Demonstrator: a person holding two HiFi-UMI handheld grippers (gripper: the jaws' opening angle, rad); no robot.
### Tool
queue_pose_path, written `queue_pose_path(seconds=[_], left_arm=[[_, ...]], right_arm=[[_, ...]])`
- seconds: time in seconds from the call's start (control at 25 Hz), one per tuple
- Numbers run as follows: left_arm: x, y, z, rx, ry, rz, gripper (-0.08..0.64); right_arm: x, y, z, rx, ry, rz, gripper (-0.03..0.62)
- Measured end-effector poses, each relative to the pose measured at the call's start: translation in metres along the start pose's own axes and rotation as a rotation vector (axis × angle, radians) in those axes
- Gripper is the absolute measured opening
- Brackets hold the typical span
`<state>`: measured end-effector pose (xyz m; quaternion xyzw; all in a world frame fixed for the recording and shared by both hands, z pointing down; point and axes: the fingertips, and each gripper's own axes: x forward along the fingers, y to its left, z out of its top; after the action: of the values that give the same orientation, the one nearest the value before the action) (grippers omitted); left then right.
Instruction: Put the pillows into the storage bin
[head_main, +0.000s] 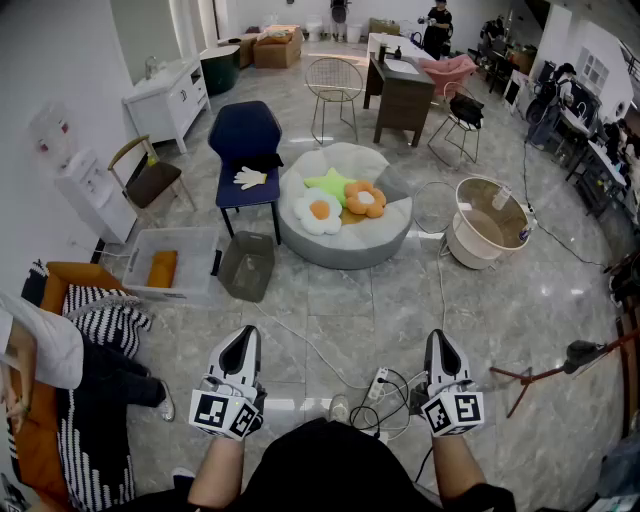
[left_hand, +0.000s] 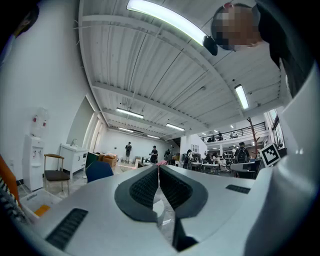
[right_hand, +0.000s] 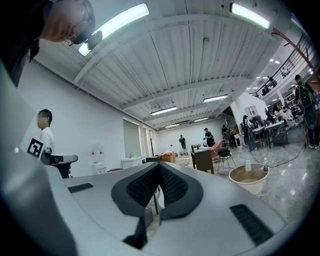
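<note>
Where the storage bin (head_main: 196, 258) stands, one orange pillow (head_main: 162, 268) lies inside.

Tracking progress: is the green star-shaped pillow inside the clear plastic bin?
No, the green star-shaped pillow lies on the round grey floor cushion.

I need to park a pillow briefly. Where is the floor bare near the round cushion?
Bare tiles lie between the round cushion and the left gripper and right gripper, and toward the beige tub. Crowded: left of the cushion, clear bin, grey container, blue chair; cables by the power strip.
</note>
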<state>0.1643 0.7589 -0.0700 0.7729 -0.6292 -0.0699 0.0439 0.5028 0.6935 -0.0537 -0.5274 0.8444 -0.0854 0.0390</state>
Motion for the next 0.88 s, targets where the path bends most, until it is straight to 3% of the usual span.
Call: queue_pose_path(seconds=[0.28, 0.68, 0.88], left_arm=[[0.005, -0.006, 0.002, 0.014, -0.007, -0.026, 0.023], [0.009, -0.004, 0.005, -0.02, -0.015, -0.013, 0.023], [0.006, -0.008, 0.008, -0.035, -0.023, -0.038, 0.025]], right_arm=[[0.008, 0.007, 0.002, -0.005, -0.006, 0.022, 0.026], [0.013, 0.003, 0.002, 0.042, -0.006, 0.043, 0.026], [0.006, 0.011, 0.008, 0.019, -0.047, 0.076, 0.029]])
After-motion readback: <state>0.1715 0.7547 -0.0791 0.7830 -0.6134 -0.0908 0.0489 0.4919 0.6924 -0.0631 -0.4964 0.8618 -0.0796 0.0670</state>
